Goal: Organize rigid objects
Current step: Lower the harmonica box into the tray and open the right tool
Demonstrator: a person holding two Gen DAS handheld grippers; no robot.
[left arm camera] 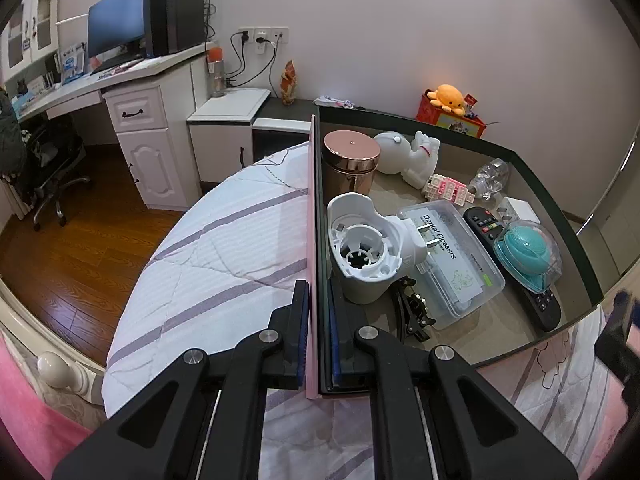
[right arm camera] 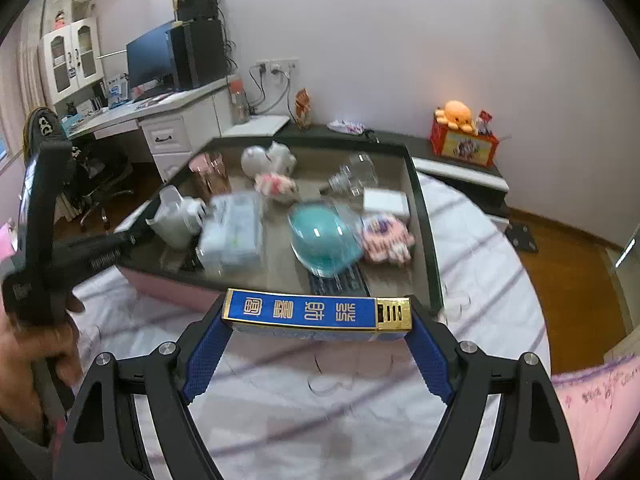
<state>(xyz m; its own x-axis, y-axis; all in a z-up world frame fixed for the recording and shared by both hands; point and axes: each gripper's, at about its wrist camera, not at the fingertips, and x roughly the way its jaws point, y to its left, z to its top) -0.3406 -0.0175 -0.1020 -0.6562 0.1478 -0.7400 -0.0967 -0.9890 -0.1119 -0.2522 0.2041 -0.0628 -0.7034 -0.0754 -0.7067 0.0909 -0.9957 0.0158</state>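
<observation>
A shallow dark box (left arm camera: pixel 556 196) with a pink outer wall lies on the bed. My left gripper (left arm camera: pixel 318 344) is shut on the box's left wall (left arm camera: pixel 313 240). Inside are a copper tin (left arm camera: pixel 351 160), a white plug-in device (left arm camera: pixel 368 248), a dental flossers case (left arm camera: pixel 452 256), a remote (left arm camera: pixel 516 264), a teal item in a clear shell (left arm camera: pixel 528 248), a white astronaut figure (left arm camera: pixel 408 152) and pink bricks (left arm camera: pixel 448 190). My right gripper (right arm camera: pixel 318 320) is shut on a blue and gold box (right arm camera: pixel 316 312), held lengthwise just before the dark box's near wall (right arm camera: pixel 180 284).
The bed's striped quilt (left arm camera: pixel 208 264) surrounds the box. A white desk with a monitor (left arm camera: pixel 116 32) and an office chair (left arm camera: pixel 52 160) stand at the left over wood floor. An orange plush on a red box (left arm camera: pixel 450 110) sits on a ledge by the wall.
</observation>
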